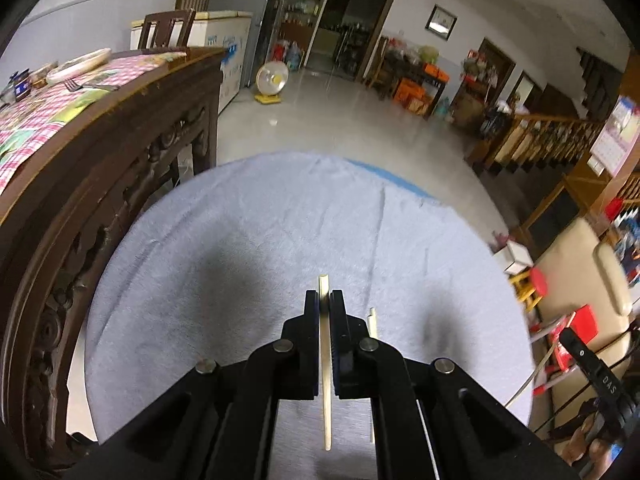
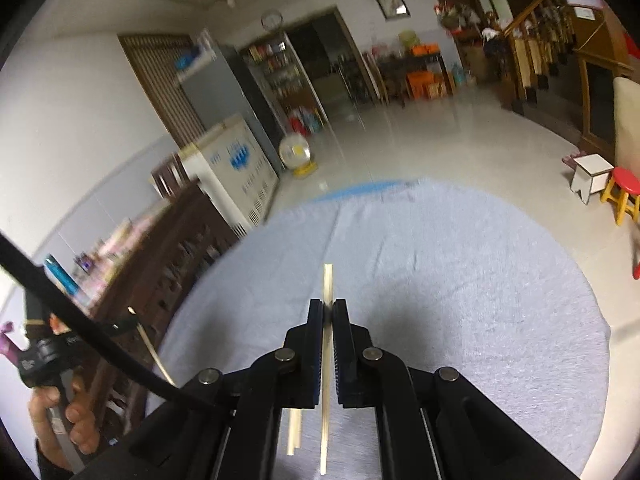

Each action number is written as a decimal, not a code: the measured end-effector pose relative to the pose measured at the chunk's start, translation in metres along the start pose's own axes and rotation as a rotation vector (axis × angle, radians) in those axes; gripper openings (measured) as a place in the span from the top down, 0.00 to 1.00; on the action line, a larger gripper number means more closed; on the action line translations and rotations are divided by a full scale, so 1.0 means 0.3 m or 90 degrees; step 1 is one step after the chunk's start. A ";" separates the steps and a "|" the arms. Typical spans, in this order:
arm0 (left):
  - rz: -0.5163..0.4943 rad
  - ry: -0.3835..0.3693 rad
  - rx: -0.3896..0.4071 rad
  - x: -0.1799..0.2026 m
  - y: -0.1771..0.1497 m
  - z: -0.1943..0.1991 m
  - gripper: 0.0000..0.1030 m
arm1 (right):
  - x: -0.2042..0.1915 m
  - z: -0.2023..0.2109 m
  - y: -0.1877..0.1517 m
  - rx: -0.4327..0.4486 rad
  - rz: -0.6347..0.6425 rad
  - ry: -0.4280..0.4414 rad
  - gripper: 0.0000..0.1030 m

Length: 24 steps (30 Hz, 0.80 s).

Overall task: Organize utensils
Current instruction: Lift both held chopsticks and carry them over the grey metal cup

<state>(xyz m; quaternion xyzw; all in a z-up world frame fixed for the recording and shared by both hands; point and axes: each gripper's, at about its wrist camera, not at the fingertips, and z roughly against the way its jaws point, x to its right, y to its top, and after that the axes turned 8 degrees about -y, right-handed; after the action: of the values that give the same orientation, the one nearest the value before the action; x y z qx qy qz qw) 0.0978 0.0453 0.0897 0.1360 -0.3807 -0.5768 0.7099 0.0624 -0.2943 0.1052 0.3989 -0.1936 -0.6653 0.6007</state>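
You have each pair of tongs, left gripper [image 1: 325,296] and right gripper [image 2: 328,306], clamped tight on one chopstick [image 1: 325,360] and its mate [image 2: 327,360], lifted above the blue cloth [image 1: 280,216], likely to carry them as a pair.

a pale, slim chopstick [image 1: 326,376] runs lengthwise between the closed jaws of the left tool, its blunt end poking out past the tips, held above the light blue cloth. a second pale chopstick [image 2: 326,364] is clamped the same way in the right tool. more pale sticks [image 2: 294,430] lie on the cloth below.
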 end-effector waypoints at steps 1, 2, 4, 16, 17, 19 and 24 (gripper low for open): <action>0.000 -0.003 0.007 0.002 -0.002 0.016 0.96 | 0.000 0.034 -0.002 0.017 -0.006 0.004 0.95; 0.002 -0.010 0.015 0.006 -0.003 0.042 0.96 | -0.001 0.064 -0.004 0.033 -0.012 0.012 0.95; 0.002 -0.021 0.029 0.017 -0.002 0.089 0.96 | -0.005 0.132 -0.012 0.064 -0.025 0.029 0.95; -0.028 -0.098 0.091 0.130 -0.061 0.331 0.96 | -0.147 0.423 -0.111 0.162 -0.006 0.093 0.95; -0.031 -0.103 0.092 0.139 -0.071 0.344 0.96 | -0.162 0.436 -0.122 0.167 0.000 0.093 0.95; -0.038 -0.114 0.094 0.163 -0.095 0.371 0.96 | -0.192 0.451 -0.149 0.172 0.010 0.098 0.95; -0.058 -0.120 0.099 0.210 -0.164 0.392 0.96 | -0.237 0.449 -0.224 0.175 0.033 0.094 0.95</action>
<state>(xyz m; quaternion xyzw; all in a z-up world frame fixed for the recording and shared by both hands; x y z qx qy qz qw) -0.0165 0.0016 0.1620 0.1529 -0.4826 -0.5875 0.6313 -0.0865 -0.2427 0.1587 0.5202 -0.2480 -0.5858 0.5698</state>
